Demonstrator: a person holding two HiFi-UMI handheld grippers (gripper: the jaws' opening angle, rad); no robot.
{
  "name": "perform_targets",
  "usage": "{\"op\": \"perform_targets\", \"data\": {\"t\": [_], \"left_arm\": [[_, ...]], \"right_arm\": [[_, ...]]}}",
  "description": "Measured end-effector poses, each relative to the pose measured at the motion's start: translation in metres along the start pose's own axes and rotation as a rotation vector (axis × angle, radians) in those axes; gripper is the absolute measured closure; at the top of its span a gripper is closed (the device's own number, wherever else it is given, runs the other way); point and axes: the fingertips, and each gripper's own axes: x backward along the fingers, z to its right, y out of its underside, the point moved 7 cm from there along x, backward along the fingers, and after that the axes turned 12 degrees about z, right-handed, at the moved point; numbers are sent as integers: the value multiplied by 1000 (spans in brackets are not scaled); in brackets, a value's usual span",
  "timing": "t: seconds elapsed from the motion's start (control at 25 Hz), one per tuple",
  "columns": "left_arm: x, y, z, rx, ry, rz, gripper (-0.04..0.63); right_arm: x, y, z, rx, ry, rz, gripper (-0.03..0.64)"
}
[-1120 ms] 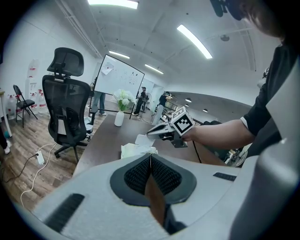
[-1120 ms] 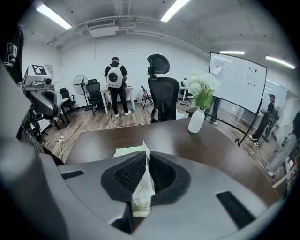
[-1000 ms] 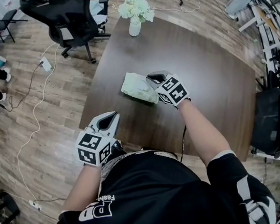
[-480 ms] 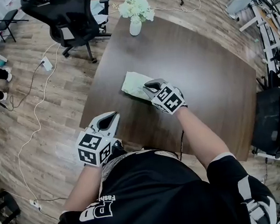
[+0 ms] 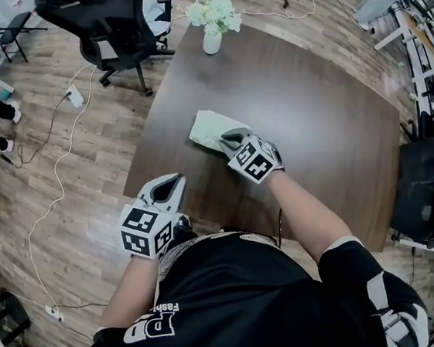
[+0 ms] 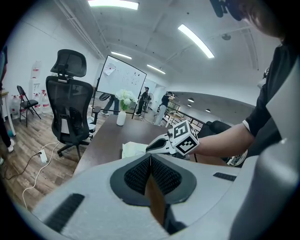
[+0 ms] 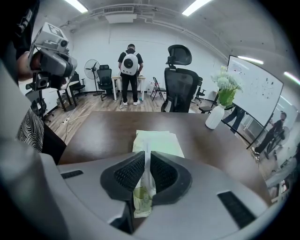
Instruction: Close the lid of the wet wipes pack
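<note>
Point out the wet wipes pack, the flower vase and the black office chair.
wet wipes pack [image 5: 208, 126], head view, its pale green top.
flower vase [image 5: 211, 43], head view, its white body.
black office chair [image 6: 70, 101], left gripper view, its backrest.

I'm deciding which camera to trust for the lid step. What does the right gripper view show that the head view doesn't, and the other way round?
Only the right gripper view: the right gripper from inside, its jaws just having been opening, narrowly apart with a pale strip of the wet wipes pack in the gap; a standing person with a white backpack. Only the head view: the left gripper held by the table at its near edge, away from the pack; cables on the floor. Both: pack, table, flower vase, black office chair.
</note>
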Motion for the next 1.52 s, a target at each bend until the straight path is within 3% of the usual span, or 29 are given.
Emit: {"op": "perform_targets", "data": {"t": [0.64,1.16,1.52], "left_arm": [[-6,3,6,7,-6,-10,575],[-15,5,27,4,-11,-10,575],[-21,5,53,-3,-47,13,575]], "right_arm": [[-10,9,-6,60,0,-23,577],[-8,9,-1,47,-42,-21,577],[49,-13,4,-73,-32,164,595]]}}
